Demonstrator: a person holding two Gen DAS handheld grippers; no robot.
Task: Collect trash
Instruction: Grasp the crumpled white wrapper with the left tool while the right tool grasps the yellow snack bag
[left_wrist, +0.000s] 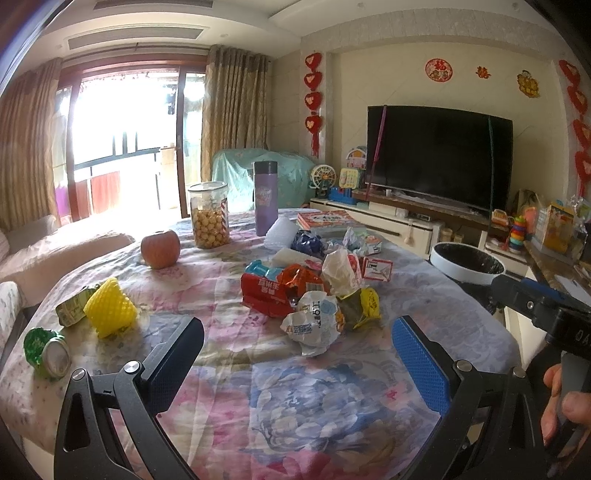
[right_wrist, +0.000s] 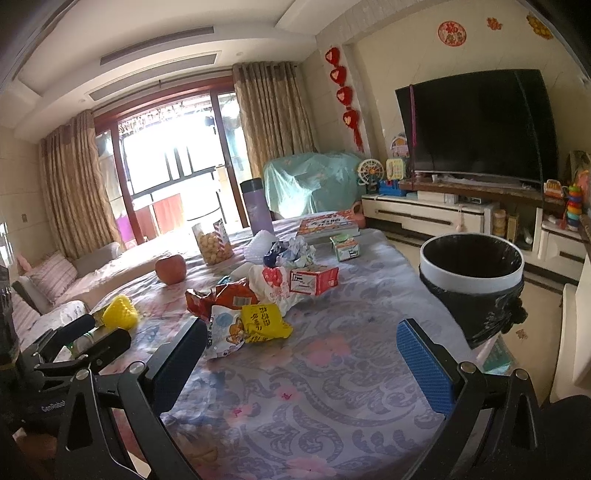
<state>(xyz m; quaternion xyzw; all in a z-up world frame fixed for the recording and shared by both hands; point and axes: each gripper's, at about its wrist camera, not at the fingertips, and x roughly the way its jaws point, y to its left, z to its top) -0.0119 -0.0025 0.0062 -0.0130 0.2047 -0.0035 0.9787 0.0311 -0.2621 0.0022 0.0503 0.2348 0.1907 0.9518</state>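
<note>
Trash (left_wrist: 310, 295) piled; bin's (right_wrist: 471, 280) black liner shows rightward.

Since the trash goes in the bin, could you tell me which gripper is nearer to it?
Right. The right gripper is beside the bin, at the table's right edge; the left gripper faces the wrappers, further left.

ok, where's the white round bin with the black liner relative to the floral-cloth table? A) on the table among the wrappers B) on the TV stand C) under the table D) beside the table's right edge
D: the white round bin with the black liner stands just off the right edge of the floral-cloth table, apart from the wrappers.
</note>
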